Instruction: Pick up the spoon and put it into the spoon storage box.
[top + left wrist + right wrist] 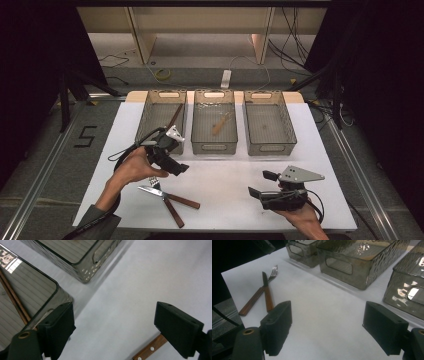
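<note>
Now, with the left tongs (172, 150) spread wide and empty above the knife (159, 197) and fork (172, 195) crossed on the tabletop (225, 175), and the right tongs (257, 190) idle and open, I'd lower squarely over one wooden handle.

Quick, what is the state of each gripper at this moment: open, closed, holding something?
Left gripper: open, holding nothing, above the table beside the left bin.
Right gripper: open, holding nothing, over the white table.
</note>
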